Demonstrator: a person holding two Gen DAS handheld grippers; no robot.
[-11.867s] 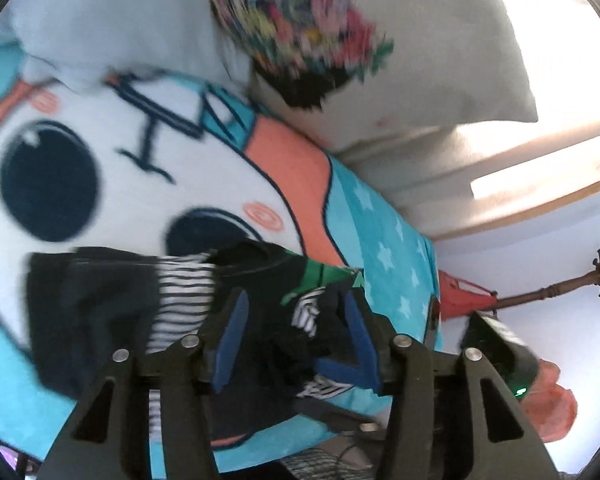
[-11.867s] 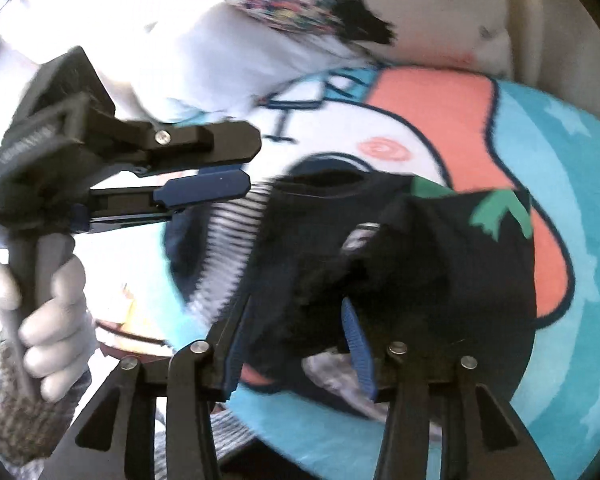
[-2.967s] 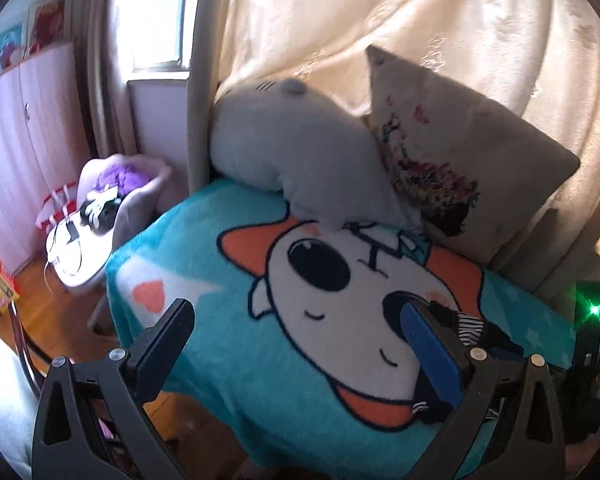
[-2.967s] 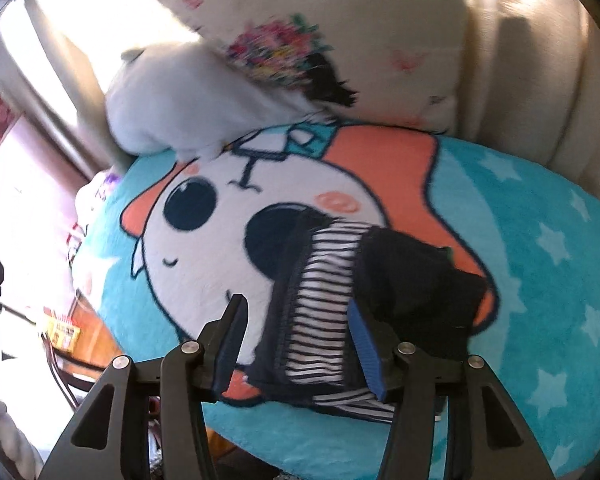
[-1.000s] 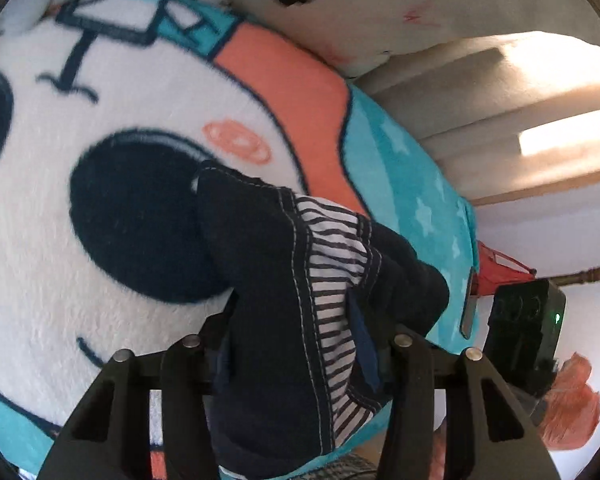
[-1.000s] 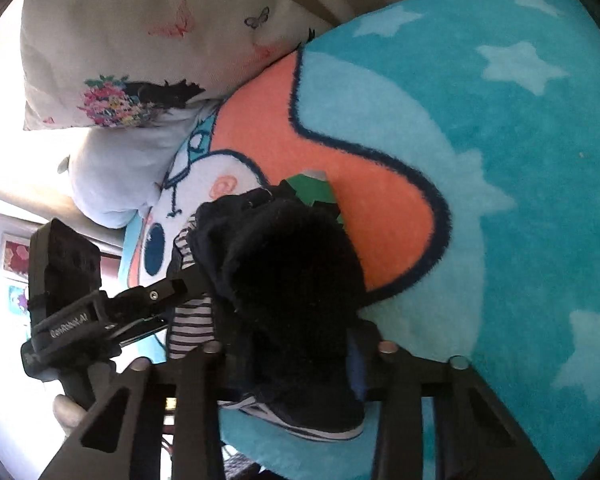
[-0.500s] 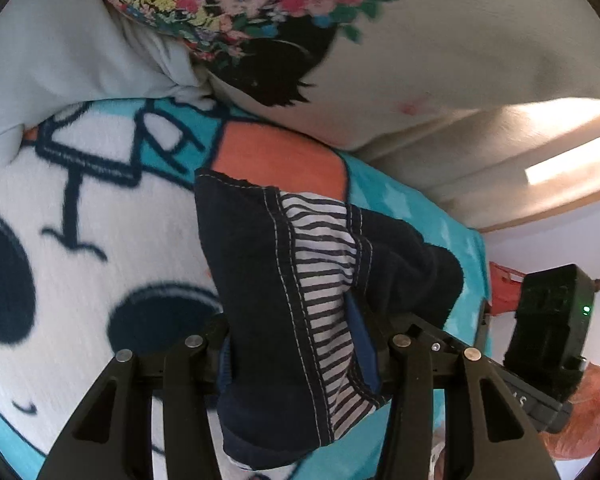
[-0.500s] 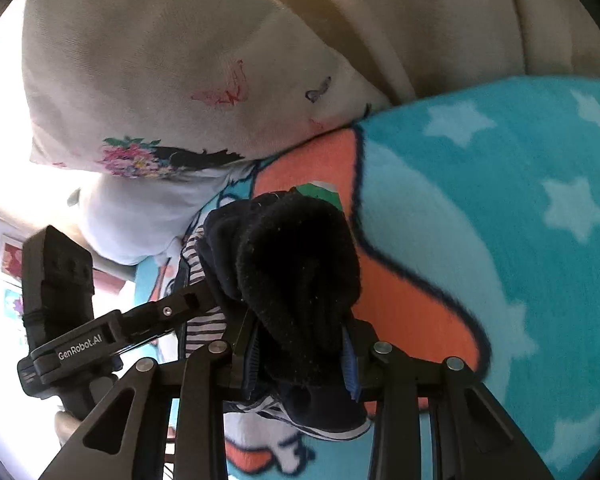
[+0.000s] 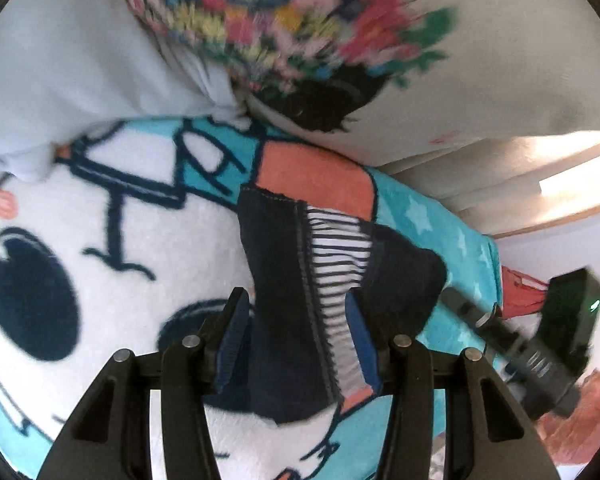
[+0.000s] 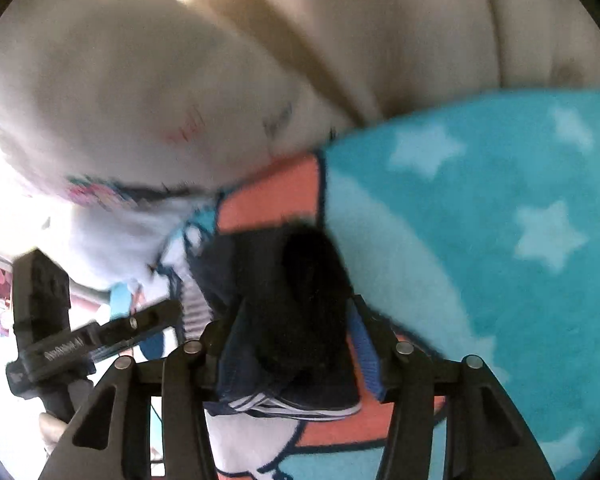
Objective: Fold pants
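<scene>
The folded dark pants [image 9: 288, 280] with a striped waistband lie on the cartoon blanket [image 9: 140, 240], close to the pillows. My left gripper [image 9: 296, 332] is shut on the near end of the pants, one pad on the striped band. In the right wrist view the same bundle [image 10: 300, 280] sits between the fingers of my right gripper [image 10: 296, 340]. Its jaws are opening and its blue pads [image 10: 364, 340] stand just off the cloth. Each gripper shows in the other's view: the right one [image 9: 520, 344], and the left one [image 10: 72, 344] with a hand below it.
A floral pillow [image 9: 420, 80] and a pale plush cushion [image 9: 80, 60] lean at the blanket's far edge, right behind the pants. Beige drapery [image 10: 420, 40] hangs beyond. Teal blanket with stars [image 10: 500, 240] spreads to the right. Something red [image 9: 520, 288] lies off the blanket's right edge.
Both grippers carried the folded pants across the blanket toward the pillows. The right gripper's jaws have spread off the bundle; the left gripper's gap looks unchanged.
</scene>
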